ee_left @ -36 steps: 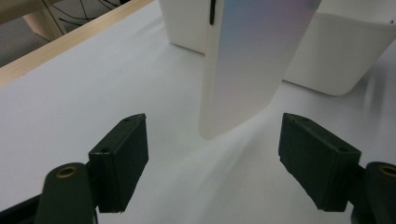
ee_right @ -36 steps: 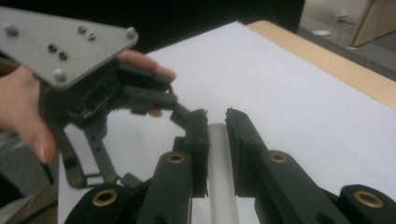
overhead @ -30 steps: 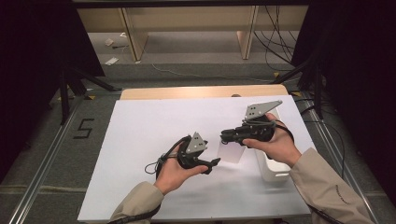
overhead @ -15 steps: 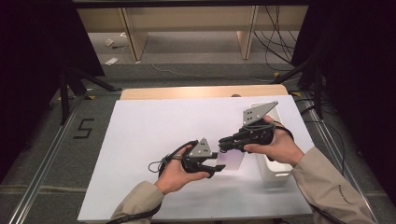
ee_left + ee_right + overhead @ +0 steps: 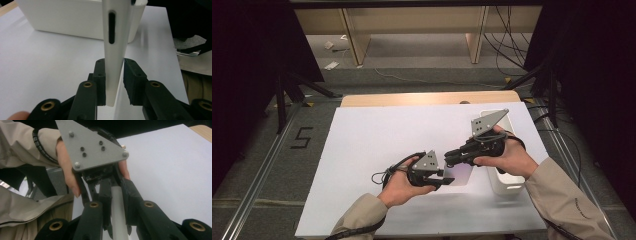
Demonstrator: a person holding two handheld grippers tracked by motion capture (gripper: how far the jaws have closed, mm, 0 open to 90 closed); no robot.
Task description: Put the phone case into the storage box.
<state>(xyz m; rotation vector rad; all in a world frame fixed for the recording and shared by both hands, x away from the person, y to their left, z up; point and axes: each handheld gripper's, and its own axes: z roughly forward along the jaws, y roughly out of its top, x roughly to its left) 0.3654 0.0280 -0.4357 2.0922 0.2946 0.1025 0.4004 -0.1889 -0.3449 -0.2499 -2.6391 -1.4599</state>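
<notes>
I am closing left gripper (image 5: 114,82) fingers onto the white lid (image 5: 116,47) that right gripper (image 5: 115,202) is clamping; keeping it edge-on, centred.

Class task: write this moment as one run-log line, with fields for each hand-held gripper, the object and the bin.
left hand-held gripper: jaws just closing around white lid | right hand-held gripper: shut on white lid | white bin: on table, right side

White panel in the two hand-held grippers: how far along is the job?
Done: the white panel is up off the table, beside the white box. In hand: the right hand-held gripper clamps it; the left hand-held gripper has just been closing its jaws on it. Left: where it goes is unclear.
</notes>
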